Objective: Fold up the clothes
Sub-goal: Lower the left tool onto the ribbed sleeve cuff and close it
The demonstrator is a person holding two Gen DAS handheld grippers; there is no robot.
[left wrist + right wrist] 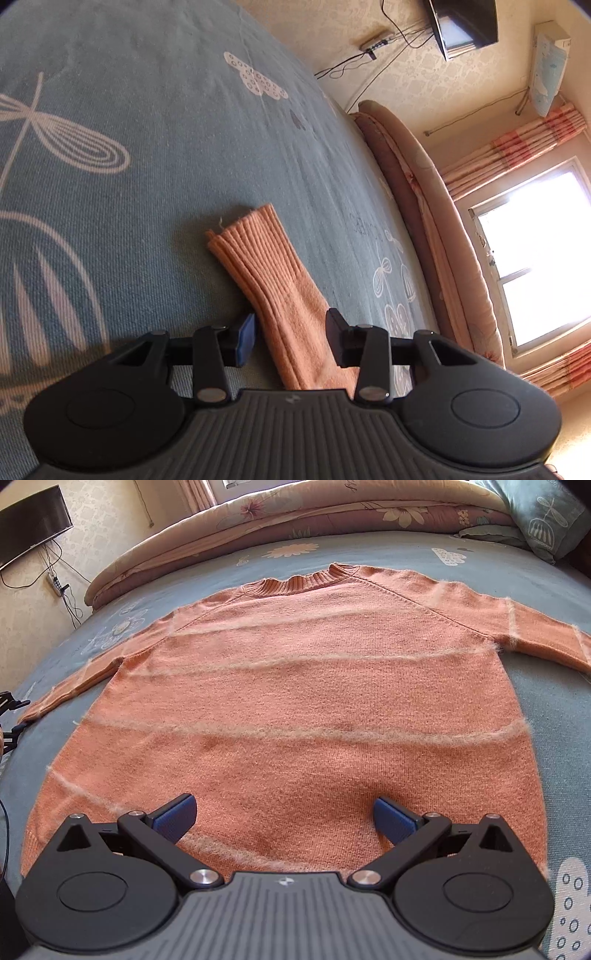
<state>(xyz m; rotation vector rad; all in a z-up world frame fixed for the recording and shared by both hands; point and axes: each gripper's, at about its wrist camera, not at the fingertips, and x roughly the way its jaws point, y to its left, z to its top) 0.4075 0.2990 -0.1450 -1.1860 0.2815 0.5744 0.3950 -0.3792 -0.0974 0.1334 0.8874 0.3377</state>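
- Sweater [295, 701]: orange knit with thin, fuzzy pale stripes, ribbed crew collar and raglan seams; lies flat on the bed, sleeves spread out to either side.
- Sleeve cuff [251, 251]: ribbed orange knit, flat, with a loose thread at its end.
- Bedspread [147, 147]: blue-grey woven cloth printed with white dragonflies and butterflies.
- Quilt [295, 513]: floral, padded, rolled along the bed's far edge.
- Left gripper [290, 338]: black, blue-padded fingers partly open, straddling the sleeve near its cuff; the pads are not pressing it.
- Right gripper [284, 818]: fingers spread wide over the sweater's hem, holding nothing.
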